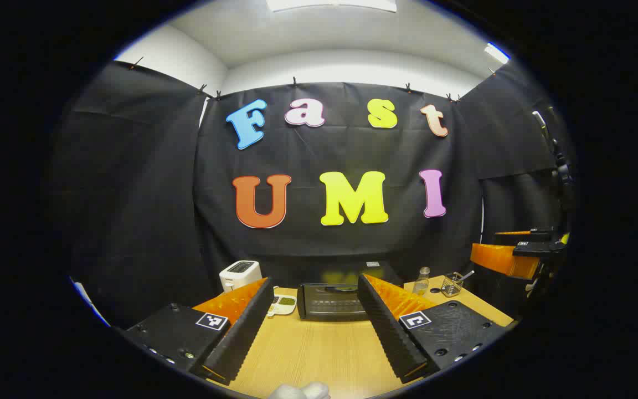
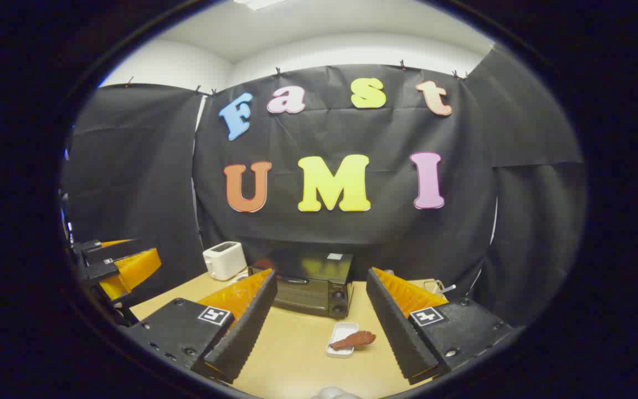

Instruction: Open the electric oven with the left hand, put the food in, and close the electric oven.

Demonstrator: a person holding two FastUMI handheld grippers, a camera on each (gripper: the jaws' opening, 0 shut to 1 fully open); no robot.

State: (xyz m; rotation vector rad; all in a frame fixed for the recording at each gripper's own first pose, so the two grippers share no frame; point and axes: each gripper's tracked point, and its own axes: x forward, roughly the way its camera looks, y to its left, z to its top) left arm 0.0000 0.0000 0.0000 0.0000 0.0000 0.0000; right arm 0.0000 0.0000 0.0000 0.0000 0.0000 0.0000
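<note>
Start of task by the look of it: oven shut, sits at the back middle of the desk, nothing held. Left gripper has jaws wide apart and empty, lined up roughly on the oven front, well short of it. Right gripper is also spread and empty, with the food, a reddish-brown piece, on a small white dish on the desk just ahead between its fingers; the oven sits beyond the dish. Step in hand, as I judge it: left reaches for the door handle, the dark bar along the top of the door. To do it well, go in straight and level, jaws straddling the bar near its middle, close fully, then pull out and down along the hinge arc, no yanking, since the oven could slide. Toaster and a small dish of greens sit left of the oven, so keep the approach centred. Right should wait by the food.
</note>
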